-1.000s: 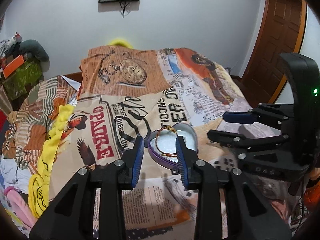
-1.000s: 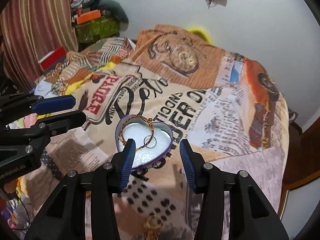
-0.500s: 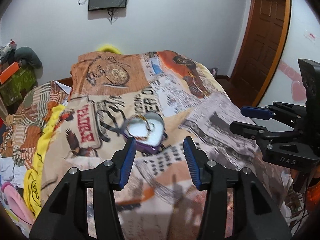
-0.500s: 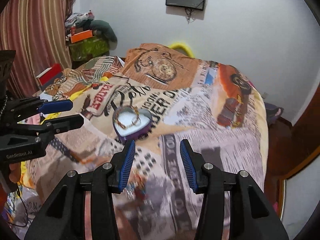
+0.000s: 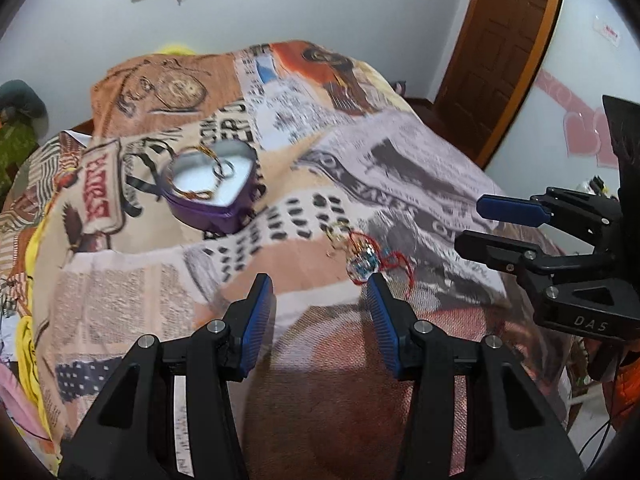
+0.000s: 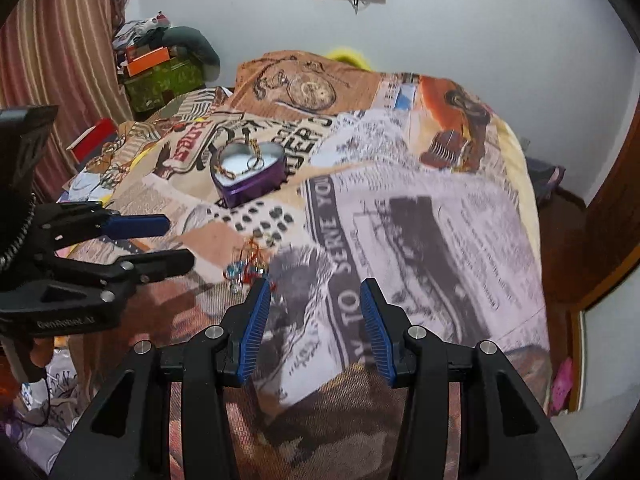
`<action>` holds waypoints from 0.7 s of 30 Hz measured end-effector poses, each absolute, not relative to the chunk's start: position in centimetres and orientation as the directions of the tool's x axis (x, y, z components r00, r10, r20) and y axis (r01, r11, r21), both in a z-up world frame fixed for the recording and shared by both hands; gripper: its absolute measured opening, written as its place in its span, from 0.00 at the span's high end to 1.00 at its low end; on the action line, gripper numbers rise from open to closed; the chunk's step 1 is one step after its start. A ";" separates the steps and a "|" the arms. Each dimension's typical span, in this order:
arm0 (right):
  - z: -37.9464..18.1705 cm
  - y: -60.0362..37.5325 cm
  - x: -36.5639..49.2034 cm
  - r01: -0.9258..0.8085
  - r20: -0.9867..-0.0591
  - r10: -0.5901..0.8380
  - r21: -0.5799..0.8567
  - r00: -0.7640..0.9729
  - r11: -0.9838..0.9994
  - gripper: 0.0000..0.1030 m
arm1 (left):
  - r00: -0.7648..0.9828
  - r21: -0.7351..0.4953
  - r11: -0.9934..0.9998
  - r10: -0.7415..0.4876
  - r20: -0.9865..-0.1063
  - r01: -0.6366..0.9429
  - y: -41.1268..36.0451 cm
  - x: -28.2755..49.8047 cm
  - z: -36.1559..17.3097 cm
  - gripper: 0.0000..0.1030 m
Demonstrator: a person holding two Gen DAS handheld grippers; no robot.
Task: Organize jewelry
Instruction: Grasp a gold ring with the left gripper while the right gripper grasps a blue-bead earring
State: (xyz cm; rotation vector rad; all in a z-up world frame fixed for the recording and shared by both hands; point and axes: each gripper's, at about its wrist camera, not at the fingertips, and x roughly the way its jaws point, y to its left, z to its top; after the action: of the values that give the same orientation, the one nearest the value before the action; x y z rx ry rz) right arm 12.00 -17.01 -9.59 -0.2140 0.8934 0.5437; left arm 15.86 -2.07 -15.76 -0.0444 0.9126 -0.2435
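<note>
A purple heart-shaped tin stands open on the printed bedspread, also in the right wrist view. A gold chain bracelet and a ring lie inside it. A beaded bracelet with red cord and a small gold piece lie loose on the bedspread nearer to me; they also show in the right wrist view. My left gripper is open and empty, just short of the beaded bracelet. My right gripper is open and empty, to the right of that bracelet.
The bedspread covers the whole bed. Clutter and boxes are stacked by the striped curtain at the left. A wooden door stands at the right. A yellow cloth hangs off the bed's left edge.
Both grippers have pulled back from the heart tin toward the near end of the bed. The loose beaded bracelet has come into view in front of them.
</note>
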 end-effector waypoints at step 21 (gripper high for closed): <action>-11.7 -15.9 13.4 -0.571 -0.775 0.462 0.163 0.430 0.805 0.58 | 0.545 -0.076 0.951 -0.237 -0.805 0.301 -4.3 21.4 -17.2 0.77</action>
State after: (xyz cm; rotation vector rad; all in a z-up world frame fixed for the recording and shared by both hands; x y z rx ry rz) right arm 13.39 -15.94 -11.73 -0.1307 0.9230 0.6465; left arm 21.40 -4.32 -17.22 0.0739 0.9425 -0.3192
